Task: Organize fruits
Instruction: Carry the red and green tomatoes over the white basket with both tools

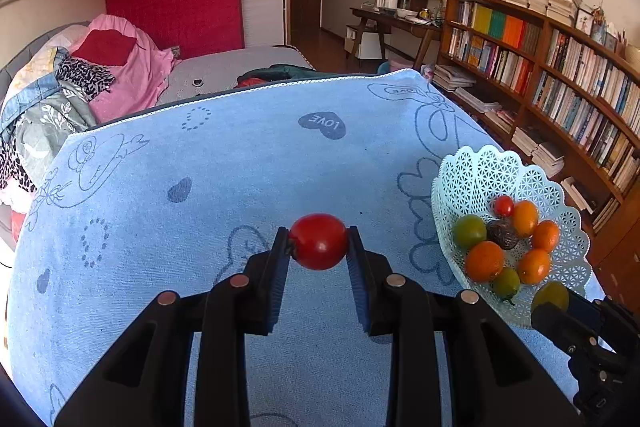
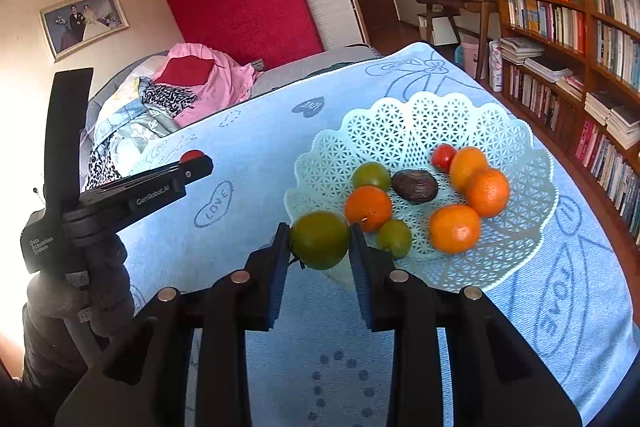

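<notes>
1. L gripper (image 1: 319, 243) clamped on red tomato (image 1: 319, 241), held above blue towel (image 1: 200, 187), well left of basket (image 1: 472, 171). Smooth round skin, so it may squirt out if grip eases.
2. R gripper (image 2: 320, 241) clamped on green fruit (image 2: 320, 239) at basket's near rim (image 2: 304, 179). Early release: rolls off outside.
3. Dropping in could knock oranges (image 2: 454, 229).

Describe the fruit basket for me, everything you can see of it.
The basket is a pale mint, shallow bowl of what looks like plastic, with lattice-perforated walls and a scalloped rim. It sits upright on the blue towel, near its right side. Inside lie four orange citrus fruits, two green fruits, a small red tomato and one dark wrinkled fruit. The right tool holds another green fruit at the near rim; whether it touches the rim is unclear.
</notes>
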Available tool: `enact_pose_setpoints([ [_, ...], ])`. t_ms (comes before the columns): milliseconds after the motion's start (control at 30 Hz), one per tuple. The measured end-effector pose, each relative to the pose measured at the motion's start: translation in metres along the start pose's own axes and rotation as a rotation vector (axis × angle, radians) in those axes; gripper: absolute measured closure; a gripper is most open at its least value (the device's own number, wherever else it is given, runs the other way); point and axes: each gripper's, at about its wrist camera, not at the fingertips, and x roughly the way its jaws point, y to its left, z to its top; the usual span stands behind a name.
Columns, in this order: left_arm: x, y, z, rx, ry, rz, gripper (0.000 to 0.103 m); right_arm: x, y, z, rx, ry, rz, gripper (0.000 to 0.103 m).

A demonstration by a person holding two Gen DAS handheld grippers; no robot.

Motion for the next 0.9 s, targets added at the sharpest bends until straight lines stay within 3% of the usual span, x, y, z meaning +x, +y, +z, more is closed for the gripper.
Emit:
enact_pose_setpoints([
  [567,-0.008,-0.043,0.001,0.061,-0.006,-0.038,0.074,-0.004,-0.056,0.002,0.082,-0.007,-0.112,0.072],
  [800,-0.007,-0.055,-0.001,0.089,-0.005,-0.065,0.074,-0.005,-0.062,0.005,0.101,-0.023,-0.118,0.054],
  [900,-0.007,-0.061,-0.002,0.099,-0.004,-0.076,0.074,-0.008,-0.064,0.006,0.110,-0.032,-0.124,0.054],
])
